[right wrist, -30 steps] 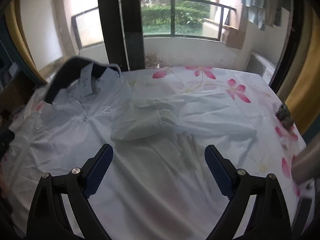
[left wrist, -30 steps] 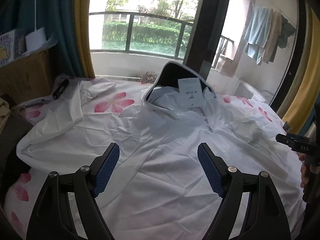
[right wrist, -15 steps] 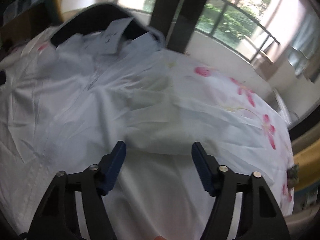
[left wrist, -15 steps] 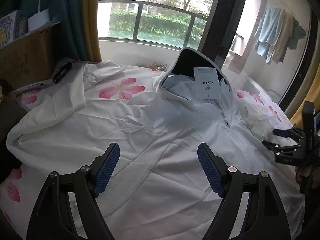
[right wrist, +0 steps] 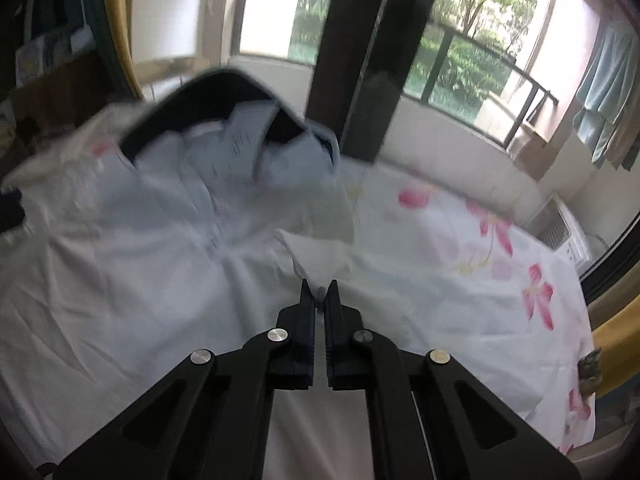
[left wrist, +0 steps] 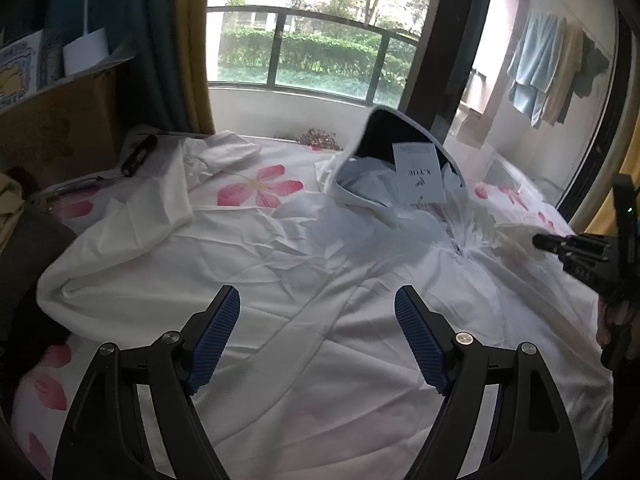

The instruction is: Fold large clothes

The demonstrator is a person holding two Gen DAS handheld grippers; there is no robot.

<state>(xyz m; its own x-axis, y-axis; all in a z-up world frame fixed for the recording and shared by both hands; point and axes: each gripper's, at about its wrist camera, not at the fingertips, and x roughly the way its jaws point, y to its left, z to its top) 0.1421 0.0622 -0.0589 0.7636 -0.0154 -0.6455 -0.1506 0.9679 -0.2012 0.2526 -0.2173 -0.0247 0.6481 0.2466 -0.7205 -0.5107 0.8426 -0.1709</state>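
Observation:
A white hooded jacket [left wrist: 320, 280] lies spread front up on the bed, its dark-lined hood [left wrist: 384, 136] standing up with a paper tag [left wrist: 418, 180] on it. My left gripper [left wrist: 318, 316] hovers open above the jacket's lower front, nothing between its blue pads. In the right wrist view my right gripper [right wrist: 319, 290] is closing its jaws on a bunched fold of the jacket's sleeve [right wrist: 320, 256], which is pinched between the tips. The left wrist view shows that right gripper [left wrist: 538, 240] at the far right, with the crumpled sleeve [left wrist: 510, 236] at its tip.
The bed sheet [right wrist: 500, 280] is white with pink flowers. The jacket's other sleeve [left wrist: 120, 248] stretches to the left edge. A black object [left wrist: 138, 156] lies at the bed's far left corner beside a cardboard box [left wrist: 52, 120]. Window and railing stand behind.
My right gripper went from wide open to shut, moved in over the jacket and rolled, and now pinches the sleeve fabric. My left gripper stayed open and drifted slightly.

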